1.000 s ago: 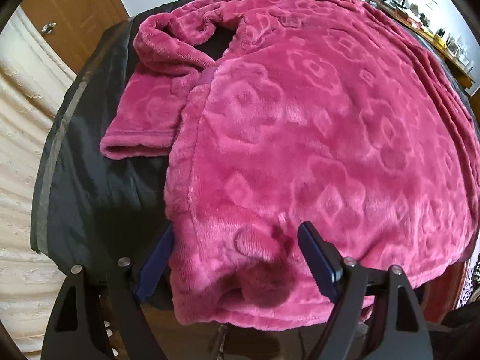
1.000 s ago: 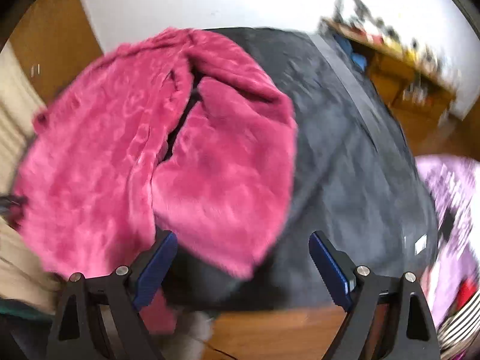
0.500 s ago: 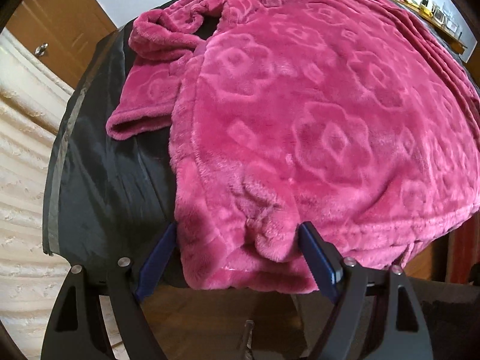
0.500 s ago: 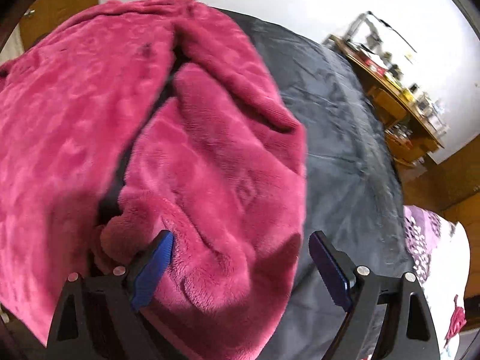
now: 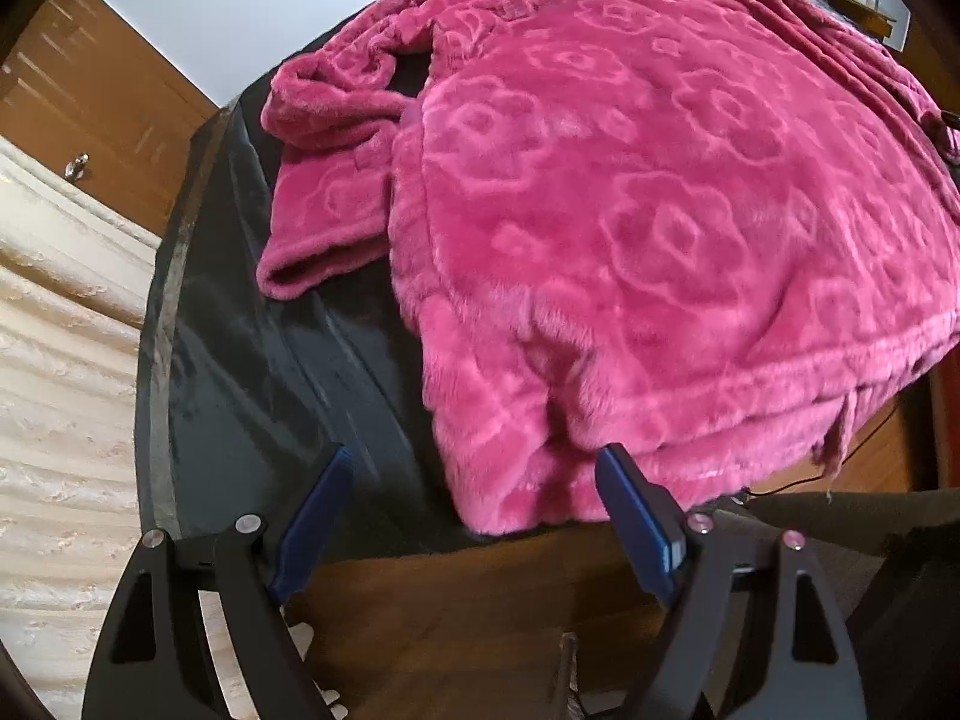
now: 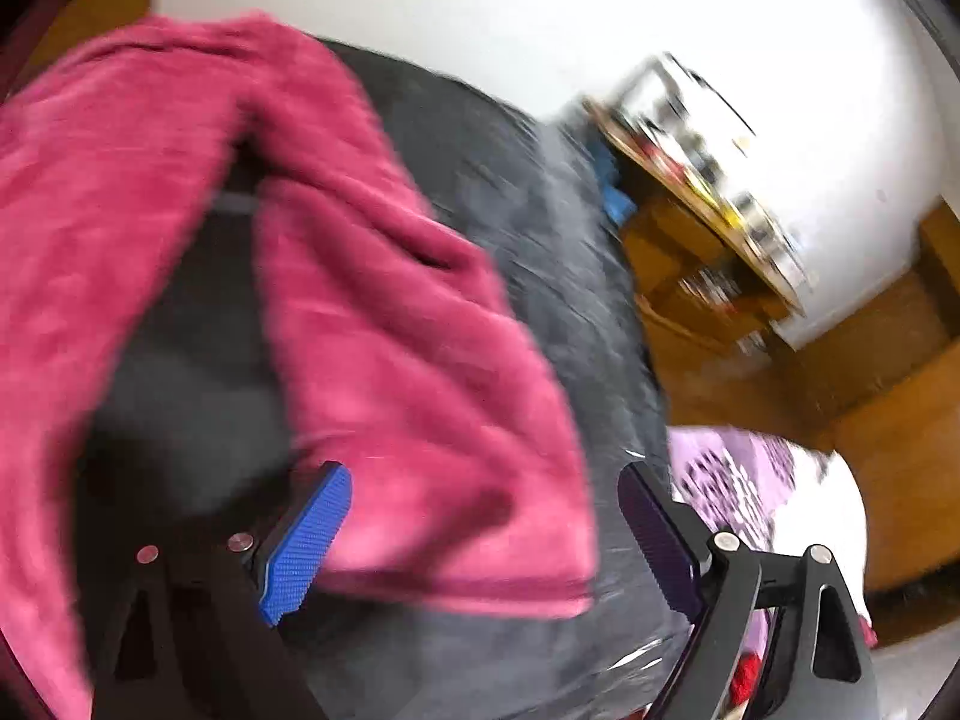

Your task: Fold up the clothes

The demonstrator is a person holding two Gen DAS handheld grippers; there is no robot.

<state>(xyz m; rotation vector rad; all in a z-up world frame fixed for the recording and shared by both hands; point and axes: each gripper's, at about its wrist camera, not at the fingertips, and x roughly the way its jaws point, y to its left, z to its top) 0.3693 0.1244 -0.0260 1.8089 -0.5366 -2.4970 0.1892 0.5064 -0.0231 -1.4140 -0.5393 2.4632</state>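
A magenta fleece garment (image 5: 630, 210) with an embossed flower pattern lies spread over a black sheet (image 5: 252, 360) on a table. One sleeve (image 5: 330, 222) sticks out to its left. My left gripper (image 5: 474, 468) hovers open at the garment's near hem corner, with nothing pressed between its blue pads. In the blurred right wrist view the other sleeve (image 6: 414, 372) lies on the black sheet (image 6: 540, 228). My right gripper (image 6: 486, 480) stands open over that sleeve's cuff end, not closed on it.
A cream textured bed cover (image 5: 54, 396) lies left of the table. Wooden floor (image 5: 480, 618) shows beneath its near edge. A wooden shelf unit with small items (image 6: 702, 180) stands at the right by the white wall. A purple patterned cloth (image 6: 738, 486) lies lower right.
The left gripper has slid left, so the hem corner now sits by its right pad and more black sheet shows. The right gripper has swung over the sleeve toward its cuff.
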